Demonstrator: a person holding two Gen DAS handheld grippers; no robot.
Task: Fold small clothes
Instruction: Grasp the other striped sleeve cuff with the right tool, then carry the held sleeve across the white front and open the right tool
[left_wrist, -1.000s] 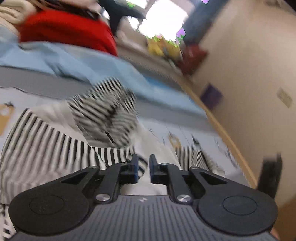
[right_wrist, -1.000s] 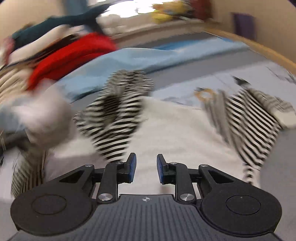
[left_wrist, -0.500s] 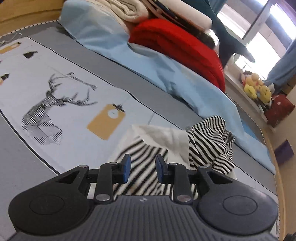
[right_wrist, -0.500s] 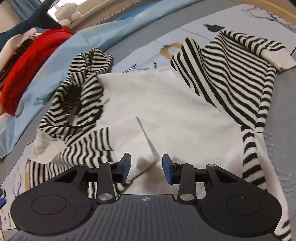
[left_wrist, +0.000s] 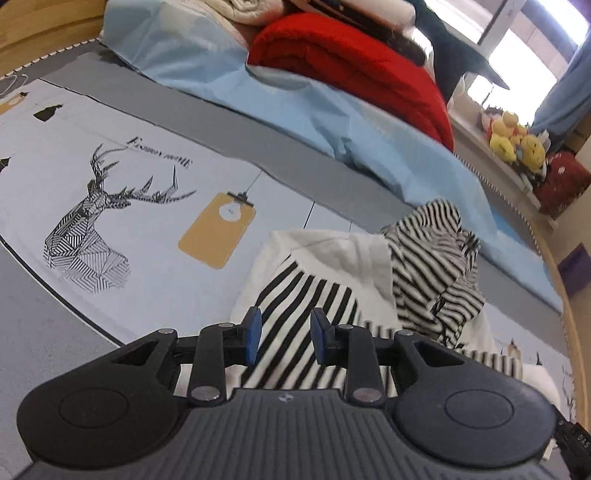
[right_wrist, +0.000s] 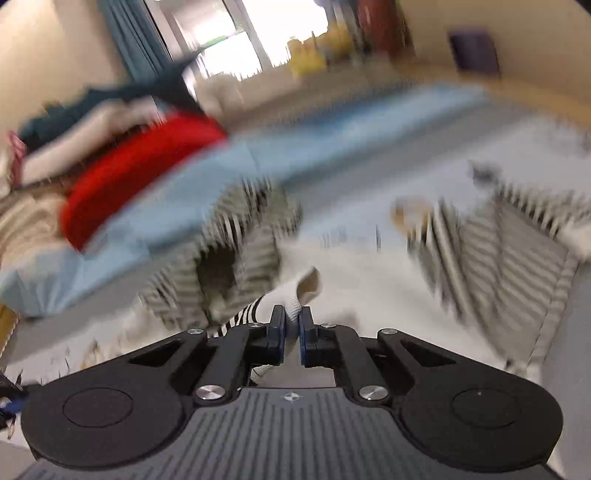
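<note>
A small white top with black-and-white striped sleeves and hood (left_wrist: 432, 266) lies on the bed. My left gripper (left_wrist: 286, 325) hovers open over one striped sleeve (left_wrist: 295, 295), whose fabric shows through the gap between the blue pads without being pinched. The right wrist view is blurred by motion. There my right gripper (right_wrist: 291, 317) is closing its jaws on the white cuff (right_wrist: 299, 291) of a striped sleeve, and the cuff sticks up between the pads. The white body (right_wrist: 354, 280) and the other striped sleeve (right_wrist: 517, 251) lie beyond.
The bed cover (left_wrist: 88, 229) has a deer print and an orange tag print. A light blue sheet (left_wrist: 295, 110) and a folded red blanket (left_wrist: 351, 62) lie at the back. Plush toys (left_wrist: 517, 144) sit on the window ledge. A wooden bed edge (left_wrist: 565, 295) runs on the right.
My right gripper went from open over the folded sleeve to closed on its white cuff, and its view is now blurred. The left gripper swung left over the sleeve, then held still.
</note>
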